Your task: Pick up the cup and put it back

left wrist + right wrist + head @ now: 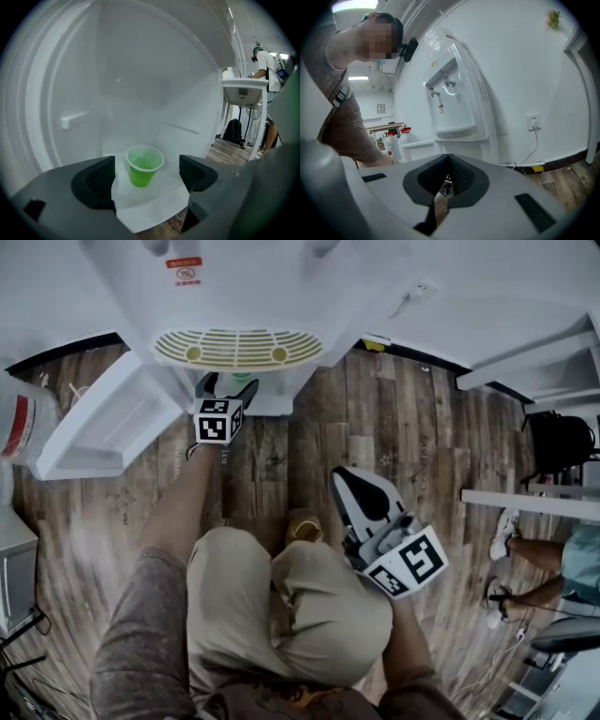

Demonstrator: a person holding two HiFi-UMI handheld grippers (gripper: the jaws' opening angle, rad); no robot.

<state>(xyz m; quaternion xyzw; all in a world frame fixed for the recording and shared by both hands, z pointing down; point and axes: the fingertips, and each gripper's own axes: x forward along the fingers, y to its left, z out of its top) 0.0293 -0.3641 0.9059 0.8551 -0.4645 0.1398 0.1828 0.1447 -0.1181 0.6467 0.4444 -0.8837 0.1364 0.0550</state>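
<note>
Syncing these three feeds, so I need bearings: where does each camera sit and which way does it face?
Head view: on the person's head, facing steeply down at floor and water dispenser; knees, forearms, left gripper, right gripper show.
Left gripper view: on the left gripper, facing into a white cabinet at the green cup between open jaws; no body.
Right gripper view: on the right gripper, facing dispenser and wall past shut jaws; the person's sleeve shows.
Shared: head and right gripper views both show the dispenser.
</note>
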